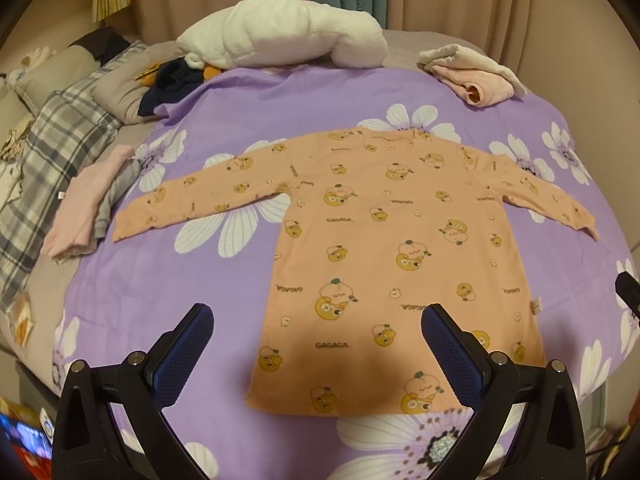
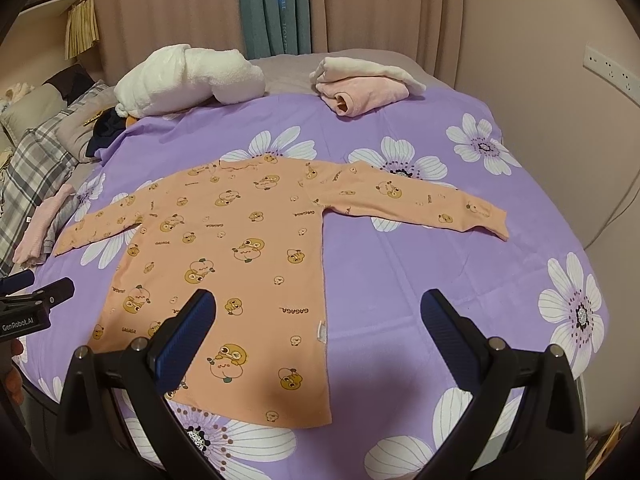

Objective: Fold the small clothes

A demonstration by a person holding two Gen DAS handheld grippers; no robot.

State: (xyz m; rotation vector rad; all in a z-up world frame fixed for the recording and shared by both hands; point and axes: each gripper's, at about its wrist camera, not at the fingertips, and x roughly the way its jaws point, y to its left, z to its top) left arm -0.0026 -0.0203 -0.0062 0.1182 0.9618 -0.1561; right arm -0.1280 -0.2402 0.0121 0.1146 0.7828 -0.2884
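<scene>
An orange long-sleeved child's shirt with a cartoon print lies flat on the purple flowered bedsheet, both sleeves spread out, collar at the far end. It also shows in the right wrist view. My left gripper is open and empty, held above the shirt's near hem. My right gripper is open and empty, above the shirt's right side edge near the hem. The left gripper's tip shows at the left edge of the right wrist view.
A white fluffy bundle lies at the far end of the bed. A folded pink and cream pile sits far right. Folded pink and grey clothes lie left, beside a plaid blanket. Dark clothes lie far left.
</scene>
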